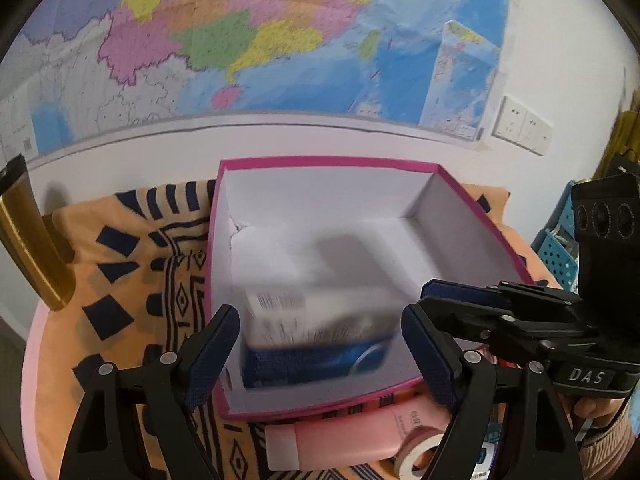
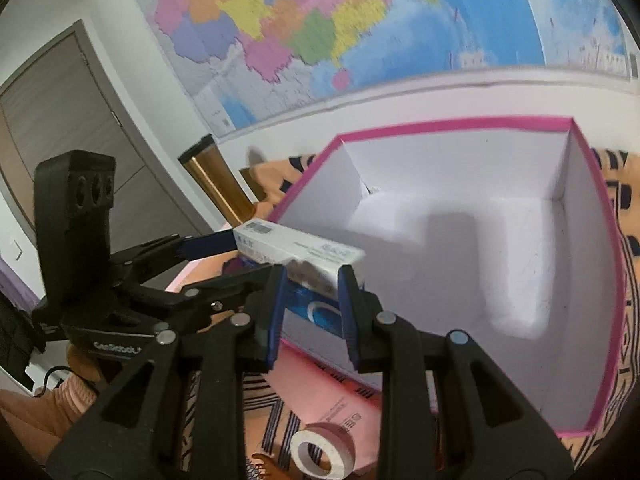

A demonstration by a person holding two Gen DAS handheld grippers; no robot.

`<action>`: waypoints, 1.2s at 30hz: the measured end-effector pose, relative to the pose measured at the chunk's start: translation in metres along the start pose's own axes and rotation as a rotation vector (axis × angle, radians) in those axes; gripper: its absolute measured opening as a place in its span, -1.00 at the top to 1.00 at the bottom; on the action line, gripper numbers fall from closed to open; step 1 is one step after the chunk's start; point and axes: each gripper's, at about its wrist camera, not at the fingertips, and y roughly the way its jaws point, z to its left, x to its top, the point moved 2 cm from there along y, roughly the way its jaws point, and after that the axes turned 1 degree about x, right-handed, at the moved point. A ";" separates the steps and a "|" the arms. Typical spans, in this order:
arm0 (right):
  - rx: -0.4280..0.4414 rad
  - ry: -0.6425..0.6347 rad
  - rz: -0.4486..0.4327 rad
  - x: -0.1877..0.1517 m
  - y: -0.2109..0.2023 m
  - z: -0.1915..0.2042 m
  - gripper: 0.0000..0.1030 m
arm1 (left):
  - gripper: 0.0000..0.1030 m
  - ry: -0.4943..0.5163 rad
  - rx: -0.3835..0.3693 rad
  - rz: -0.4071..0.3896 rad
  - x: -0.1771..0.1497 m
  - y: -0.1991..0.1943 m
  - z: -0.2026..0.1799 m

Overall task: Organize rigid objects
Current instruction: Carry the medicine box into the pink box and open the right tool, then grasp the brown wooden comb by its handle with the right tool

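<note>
1. My right tongs [image 2: 312, 312] are clamped on a small white-and-blue carton [image 2: 304, 258], the pads pressing its two narrow sides, and it hangs above the near left corner of the pink-rimmed box [image 2: 456, 124].
2. My left tongs [image 1: 320, 344] stand wide open; the carton shows between their fingers in the left wrist view, but the pads do not press it as far as I can see.
3. The box sits on a patterned orange cloth [image 1: 132, 264] over the desk, its white inside bare from what I can see.
4. Still outside the box, near me, lie a pink tube [image 1: 352, 432] and a roll of tape [image 2: 324, 456]; a gold flask [image 1: 28, 240] stands far left by the wall.
5. I judge the step in hand to be carrying the carton in to be stowed.
6. Next I should bring it over the floor of the box, lower it flat against a wall, then release, keeping my left tongs out of the way.
</note>
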 end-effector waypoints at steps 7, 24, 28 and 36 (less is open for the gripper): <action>-0.066 0.010 0.019 -0.001 0.009 -0.006 0.43 | -0.64 0.003 0.076 -0.072 -0.004 -0.012 0.004; -0.098 0.060 -0.006 -0.092 -0.076 -0.010 0.11 | -0.71 0.117 -0.115 -0.061 -0.093 -0.043 -0.038; -0.112 0.152 0.076 -0.126 -0.070 -0.025 0.11 | -0.71 0.128 -0.158 -0.002 -0.116 -0.033 -0.047; -0.106 0.241 0.109 -0.138 -0.053 -0.040 0.11 | -0.71 0.164 -0.181 0.049 -0.136 -0.024 -0.060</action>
